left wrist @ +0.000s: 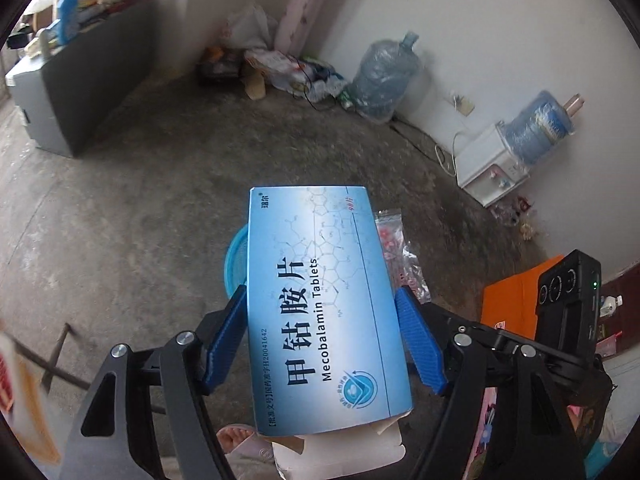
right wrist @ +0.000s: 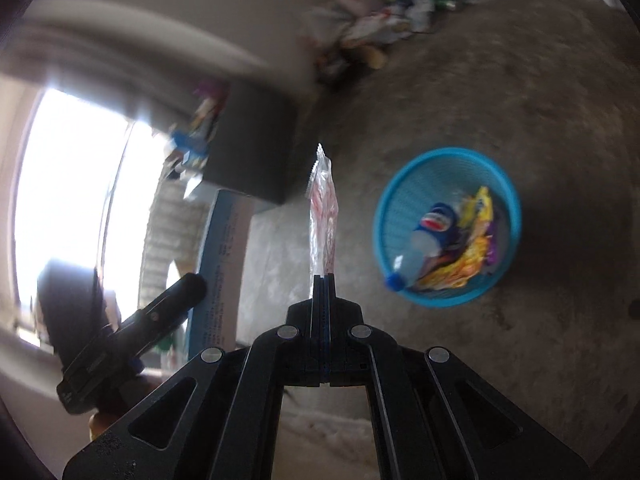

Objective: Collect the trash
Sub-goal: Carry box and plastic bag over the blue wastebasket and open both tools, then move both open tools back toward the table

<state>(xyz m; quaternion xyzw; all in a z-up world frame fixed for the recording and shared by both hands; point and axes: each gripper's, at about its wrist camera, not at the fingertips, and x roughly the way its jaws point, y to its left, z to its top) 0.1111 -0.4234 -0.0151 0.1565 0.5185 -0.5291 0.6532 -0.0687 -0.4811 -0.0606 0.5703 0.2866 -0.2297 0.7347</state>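
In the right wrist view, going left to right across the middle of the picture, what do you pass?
Bright window → blue and white tablet box held by the left gripper → clear wrapper pinched in the right gripper → blue mesh basket holding a bottle and wrappers.

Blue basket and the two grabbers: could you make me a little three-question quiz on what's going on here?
1. True or false: the blue basket is empty.
2. What does the left gripper hold? A) a bottle B) a blue tablet box C) nothing
3. What is pinched in the right gripper?

Key
1. False: a plastic bottle and yellow wrappers lie inside.
2. B
3. A thin clear wrapper with red print, held edge-on.
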